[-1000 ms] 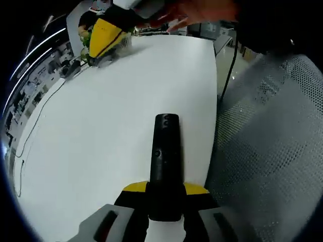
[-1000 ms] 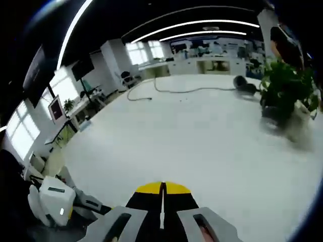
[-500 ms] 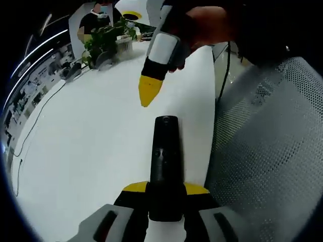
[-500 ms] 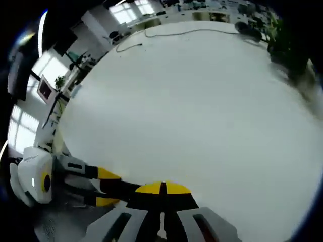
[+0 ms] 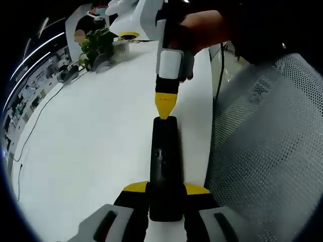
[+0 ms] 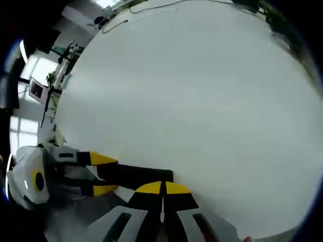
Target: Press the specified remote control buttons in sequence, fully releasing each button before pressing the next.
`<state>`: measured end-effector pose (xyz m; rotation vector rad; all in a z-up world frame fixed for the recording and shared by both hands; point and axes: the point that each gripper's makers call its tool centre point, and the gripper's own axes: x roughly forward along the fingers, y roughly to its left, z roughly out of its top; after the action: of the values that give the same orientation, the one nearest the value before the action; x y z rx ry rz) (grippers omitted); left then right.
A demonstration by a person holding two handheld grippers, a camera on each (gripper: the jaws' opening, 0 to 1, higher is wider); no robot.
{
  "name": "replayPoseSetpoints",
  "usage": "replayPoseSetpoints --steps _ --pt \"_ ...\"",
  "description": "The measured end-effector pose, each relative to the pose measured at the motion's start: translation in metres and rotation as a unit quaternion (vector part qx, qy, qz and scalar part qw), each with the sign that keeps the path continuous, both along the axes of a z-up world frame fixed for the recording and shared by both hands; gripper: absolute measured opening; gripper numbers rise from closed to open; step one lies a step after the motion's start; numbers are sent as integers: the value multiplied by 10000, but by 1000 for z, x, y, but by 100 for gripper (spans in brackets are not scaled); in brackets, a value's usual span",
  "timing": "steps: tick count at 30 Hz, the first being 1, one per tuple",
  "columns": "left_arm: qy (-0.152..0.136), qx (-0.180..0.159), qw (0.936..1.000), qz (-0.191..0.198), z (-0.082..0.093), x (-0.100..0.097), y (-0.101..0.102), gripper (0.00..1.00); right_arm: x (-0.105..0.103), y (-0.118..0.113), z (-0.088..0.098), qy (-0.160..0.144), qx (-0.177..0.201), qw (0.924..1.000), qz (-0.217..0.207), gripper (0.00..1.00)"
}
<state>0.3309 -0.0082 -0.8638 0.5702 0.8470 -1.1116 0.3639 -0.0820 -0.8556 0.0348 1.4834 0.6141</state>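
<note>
Pinching black remote (image 5: 164, 166) in left hand-held gripper (image 5: 165, 201) over tabletop (image 5: 91, 136); right hand-held gripper (image 5: 165, 103), pressed together, seemingly touching remote's far end.

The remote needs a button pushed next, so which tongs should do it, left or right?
Right, probably. The left tongs are shut on the black remote, holding it over the white table. The right tongs are closed, their yellow tip at the remote's far end.

Black remote (image 5: 164, 166); white worktop (image 5: 91, 136); yellow-tipped black and white grippers (image 5: 165, 201) (image 6: 162, 194); green plant (image 5: 98, 43); grey mesh chair (image 5: 267, 151).
</note>
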Motion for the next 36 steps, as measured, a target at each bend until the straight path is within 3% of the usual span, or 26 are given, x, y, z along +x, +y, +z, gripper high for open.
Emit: replayPoseSetpoints --steps 6,9,19,23,26,36 --pt "-5 -13 10000 -28 0 0 0 25 0 0 1 -98 -11 9999 106 0" --pt "6 24 10000 -40 0 0 -1 25 0 1 1 -333 -131 9972 663 0" --pt "84 108 9999 -48 1 -2 7 25 0 4 0 -667 -550 9907 1055 0" --pt "43 183 9998 -83 1 -2 10 25 2 2 0 -647 -476 9923 939 0" --pt "16 195 9998 -83 1 -2 10 25 2 2 1 -390 -262 9977 489 0" --pt "26 121 9999 -24 1 -2 11 25 2 1 2 -365 -245 9982 417 0"
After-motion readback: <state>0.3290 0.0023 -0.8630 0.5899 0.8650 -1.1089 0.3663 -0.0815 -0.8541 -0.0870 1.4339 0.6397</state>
